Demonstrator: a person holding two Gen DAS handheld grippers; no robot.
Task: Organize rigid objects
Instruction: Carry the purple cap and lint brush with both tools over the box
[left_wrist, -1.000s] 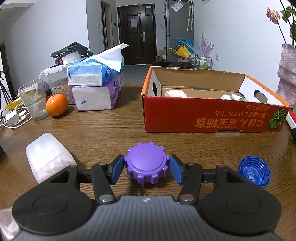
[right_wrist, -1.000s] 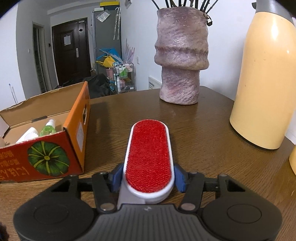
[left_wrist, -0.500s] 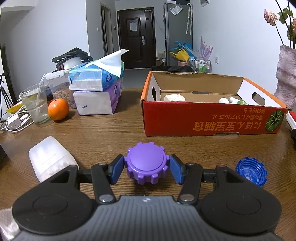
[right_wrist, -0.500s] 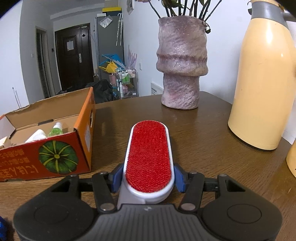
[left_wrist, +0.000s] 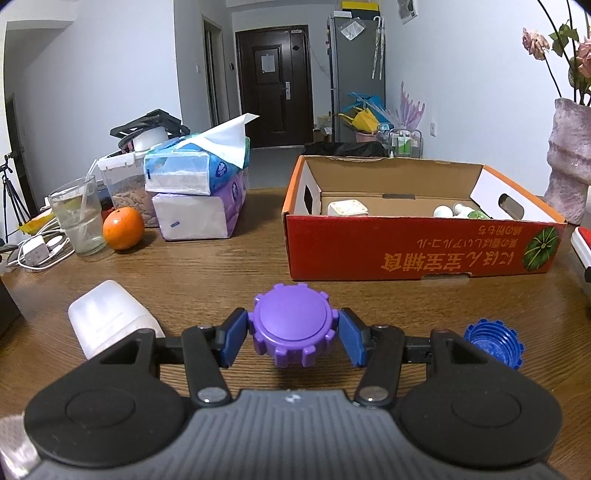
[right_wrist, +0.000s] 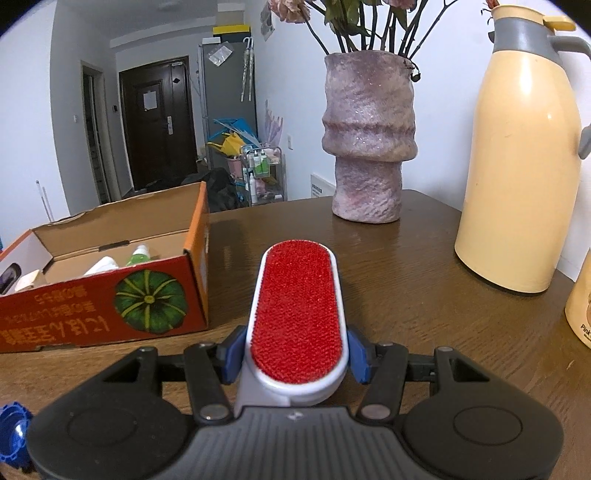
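Left gripper (left_wrist: 293, 336): fingers clamped a purple cap (left_wrist: 291, 328).
Right gripper (right_wrist: 295, 354): fingers clamped a red brush (right_wrist: 298, 306).
Box (left_wrist: 413, 247): on the surface (left_wrist: 221, 273).

The lint brush (right_wrist: 297, 314) in the right gripper (right_wrist: 295, 354) seems lifted slightly, drawn back from the vase (right_wrist: 369, 147).

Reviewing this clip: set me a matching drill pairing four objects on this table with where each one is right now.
Things:
1. purple cap
2. red lint brush
3. blue cap
4. orange

Places:
A. beside the drinking glass
B. in the right tongs
C. loose on the table
D. in the left tongs

Pairs: 1-D, 2-B, 3-C, 4-A
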